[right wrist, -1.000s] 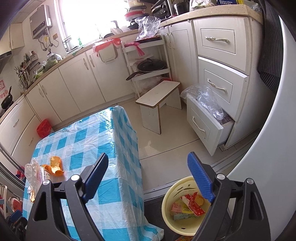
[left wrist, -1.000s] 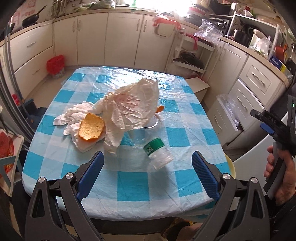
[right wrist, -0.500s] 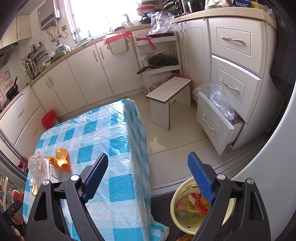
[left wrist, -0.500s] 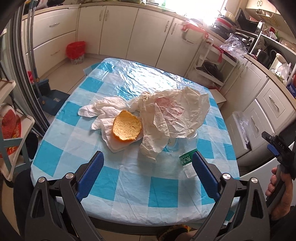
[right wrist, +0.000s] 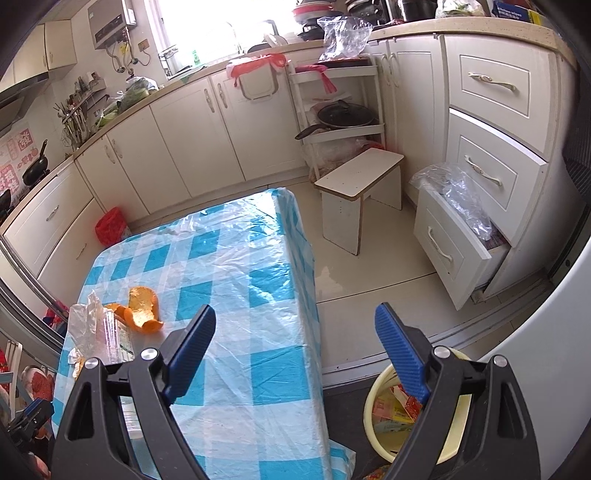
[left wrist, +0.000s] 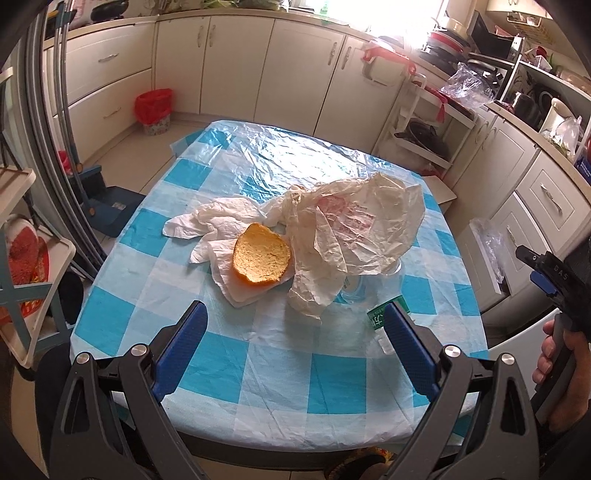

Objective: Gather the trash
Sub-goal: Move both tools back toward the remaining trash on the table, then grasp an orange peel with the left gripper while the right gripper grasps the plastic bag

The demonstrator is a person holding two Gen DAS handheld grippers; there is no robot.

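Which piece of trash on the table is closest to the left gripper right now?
The clear plastic bottle with the green label, lying on its side, partly behind the left gripper's right jaw. The orange peel, crumpled bag and napkins lie farther back.

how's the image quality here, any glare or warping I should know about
Left wrist view: the window is blown out, glare streaks the plastic tablecloth, and fisheye bends the cabinets. Right wrist view: the window is also overexposed, sheen lies on the tablecloth, and the drawers curve near the edge. Both are sharp at centre.
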